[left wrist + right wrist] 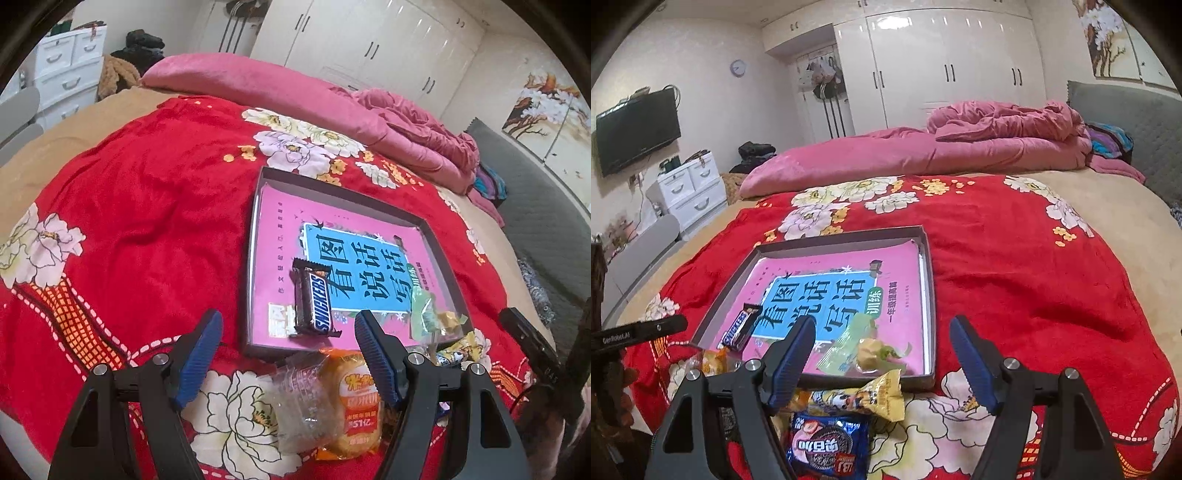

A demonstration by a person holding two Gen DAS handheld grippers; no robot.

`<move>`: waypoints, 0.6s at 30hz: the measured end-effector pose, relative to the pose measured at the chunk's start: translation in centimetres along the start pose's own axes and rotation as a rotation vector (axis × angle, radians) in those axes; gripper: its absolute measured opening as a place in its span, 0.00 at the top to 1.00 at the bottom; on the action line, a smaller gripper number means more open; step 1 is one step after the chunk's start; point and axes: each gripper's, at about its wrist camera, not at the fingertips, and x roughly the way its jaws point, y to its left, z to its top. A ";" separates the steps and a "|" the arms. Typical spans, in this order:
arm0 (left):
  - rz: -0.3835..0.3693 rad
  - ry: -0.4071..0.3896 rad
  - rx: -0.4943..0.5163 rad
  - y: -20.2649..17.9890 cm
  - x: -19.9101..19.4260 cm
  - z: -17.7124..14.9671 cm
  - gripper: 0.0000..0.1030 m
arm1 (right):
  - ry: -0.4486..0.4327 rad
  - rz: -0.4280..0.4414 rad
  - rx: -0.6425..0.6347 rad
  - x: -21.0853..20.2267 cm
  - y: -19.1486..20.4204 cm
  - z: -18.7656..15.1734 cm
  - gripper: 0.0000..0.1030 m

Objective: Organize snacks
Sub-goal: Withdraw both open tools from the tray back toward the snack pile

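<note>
The bed [1071, 229] carries everything, with a red floral blanket [147, 221] spread over it as my work surface. On the blanket lies a shallow box tray [255, 206] lined with a pink book cover [897, 254].

Already placed in the tray: a Snickers bar [314, 302] at its near left side, and a green wrapped candy [849, 343] touching a gold wrapped candy [870, 349] at its near right corner. I judge three items stowed.

Not yet placed, on the blanket just in front of the tray's near edge: an orange cake packet [356, 402] with a clear plastic wrapper [303, 402] touching its left side, a yellow snack packet [864, 397], and a blue Oreo packet [829, 446] just in front of it. I judge the task roughly half done, with at least four items remaining.

My left gripper [288, 328] hovers over the orange cake packet, jaws wide and holding nothing. My right gripper [882, 332] hovers over the tray's near edge, jaws likewise wide and empty. The orange cake packet appears the nearest candidate for the left side; the yellow snack packet and Oreo packet suit the right.
</note>
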 end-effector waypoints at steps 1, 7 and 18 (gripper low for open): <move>0.000 0.002 -0.003 0.1 0.0 0.0 0.27 | 0.002 0.002 -0.008 -0.1 0.2 -0.1 0.27; 0.010 0.020 0.000 0.1 0.0 -0.5 0.27 | 0.002 0.019 -0.052 -0.5 1.7 -0.6 0.27; 0.037 0.049 0.001 0.1 0.1 -1.2 0.27 | 0.021 0.046 -0.124 -0.7 4.4 -1.7 0.27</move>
